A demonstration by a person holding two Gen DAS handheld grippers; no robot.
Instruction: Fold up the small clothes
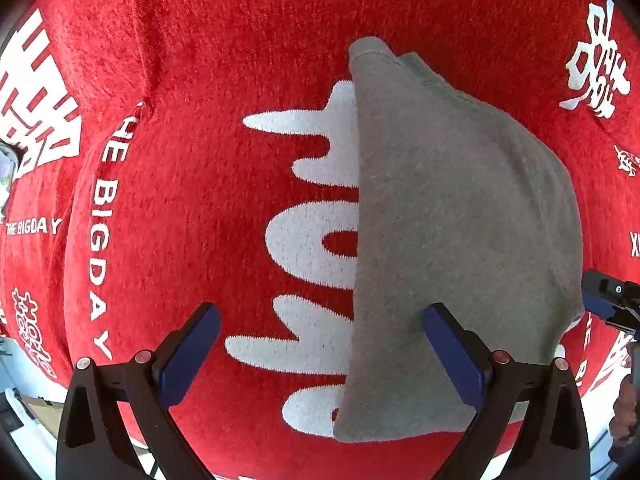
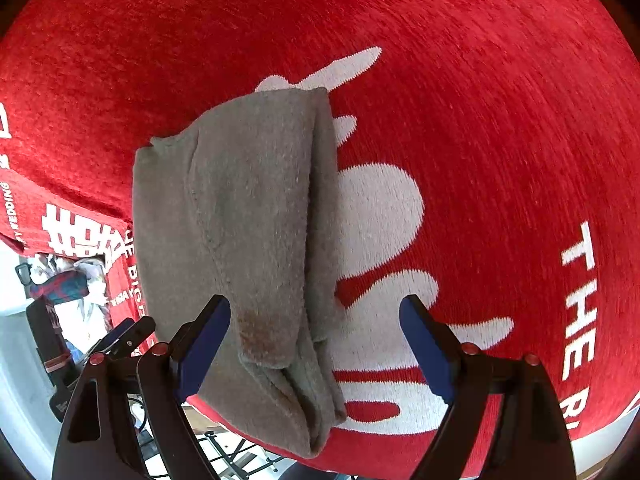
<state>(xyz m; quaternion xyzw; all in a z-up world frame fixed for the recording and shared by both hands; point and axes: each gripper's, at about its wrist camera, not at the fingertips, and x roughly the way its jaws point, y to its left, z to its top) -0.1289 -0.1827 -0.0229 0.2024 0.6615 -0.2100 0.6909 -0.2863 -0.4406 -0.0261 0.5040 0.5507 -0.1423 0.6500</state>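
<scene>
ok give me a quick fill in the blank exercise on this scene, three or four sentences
1. The folded fuzzy garment lying on the cloth is ____ in colour.
2. The plush cloth under it is ____ with white lettering.
3. The left gripper and the right gripper both have their jaws ____.
4. The pads on the fingers of each gripper are ____ in colour.

Missing words: grey; red; open; blue

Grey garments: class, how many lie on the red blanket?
1. One folded grey garment lies on the red blanket, below both open grippers. Others may sit outside the views.
</scene>
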